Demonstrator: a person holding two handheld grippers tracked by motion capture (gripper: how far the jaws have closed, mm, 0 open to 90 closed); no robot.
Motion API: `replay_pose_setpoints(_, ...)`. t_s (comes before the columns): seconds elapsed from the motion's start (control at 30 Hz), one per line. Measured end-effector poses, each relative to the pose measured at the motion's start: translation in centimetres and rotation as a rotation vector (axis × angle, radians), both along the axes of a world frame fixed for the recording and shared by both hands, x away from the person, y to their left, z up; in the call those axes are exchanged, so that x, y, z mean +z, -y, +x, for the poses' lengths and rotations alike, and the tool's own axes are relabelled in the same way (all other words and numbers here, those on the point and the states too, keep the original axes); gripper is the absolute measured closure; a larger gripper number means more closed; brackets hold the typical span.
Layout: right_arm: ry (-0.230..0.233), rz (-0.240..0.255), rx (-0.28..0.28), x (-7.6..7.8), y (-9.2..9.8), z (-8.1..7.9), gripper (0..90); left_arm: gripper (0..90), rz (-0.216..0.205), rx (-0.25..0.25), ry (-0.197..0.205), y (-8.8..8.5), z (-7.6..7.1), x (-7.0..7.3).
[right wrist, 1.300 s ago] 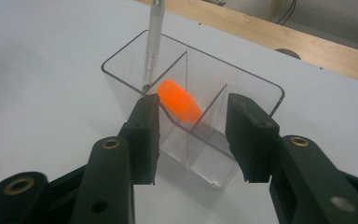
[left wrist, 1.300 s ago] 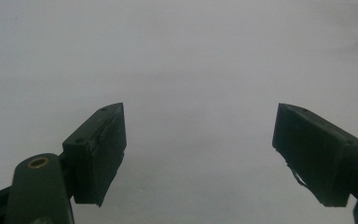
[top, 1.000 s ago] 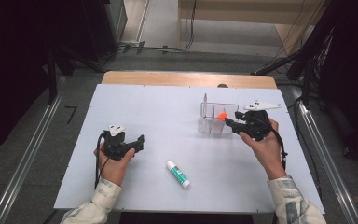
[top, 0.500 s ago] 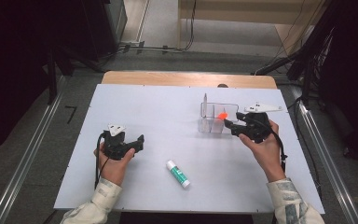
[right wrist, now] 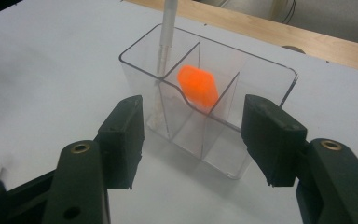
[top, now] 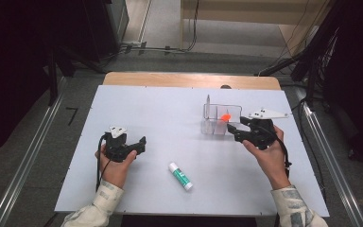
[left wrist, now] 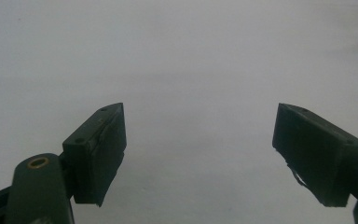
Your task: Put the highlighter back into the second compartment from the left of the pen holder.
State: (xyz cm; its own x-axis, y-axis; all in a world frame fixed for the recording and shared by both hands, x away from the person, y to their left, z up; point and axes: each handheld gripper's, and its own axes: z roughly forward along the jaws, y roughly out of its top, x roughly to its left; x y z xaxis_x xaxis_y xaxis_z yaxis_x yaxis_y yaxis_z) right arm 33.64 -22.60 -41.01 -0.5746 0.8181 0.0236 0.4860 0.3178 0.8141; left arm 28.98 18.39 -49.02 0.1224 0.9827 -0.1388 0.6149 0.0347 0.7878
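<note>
A clear plastic organizer (top: 221, 119) (right wrist: 270, 70) with several compartments stands at the table's right. An orange block (top: 225, 117) (right wrist: 197, 86) leans inside its back compartment, and a white pen (top: 208, 102) (right wrist: 167, 32) stands upright in the left one. My right gripper (top: 235, 130) (right wrist: 193, 140) is open just in front of the organizer, jaws apart at about its width, holding nothing. My left gripper (top: 140, 144) (left wrist: 198, 156) rests at the table's left, open over bare white tabletop. A glue stick (top: 180, 176) with a green label lies near the front middle.
The white table (top: 160, 113) has a wooden strip (top: 189, 80) along its far edge. Cables (top: 144, 47) run on the floor beyond. Metal rails (top: 23, 165) flank both sides of the table.
My right gripper has drawn back slightly from the organizer toward the person. The left gripper has not moved.
</note>
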Motion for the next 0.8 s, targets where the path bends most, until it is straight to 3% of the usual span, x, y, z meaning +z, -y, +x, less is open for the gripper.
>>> replay_pose_setpoints(0.37,-0.004,0.005,0.014,-0.3,-0.1,-1.0,37.1,17.8,-0.002,0.001,0.001,0.0,0.0,0.0)
replay_pose_setpoints(0.8,-0.022,-0.007,0.029,-1.9,-0.2,-2.2,36.6,17.8,0.0,-0.004,-0.001,0.1,0.0,0.0)
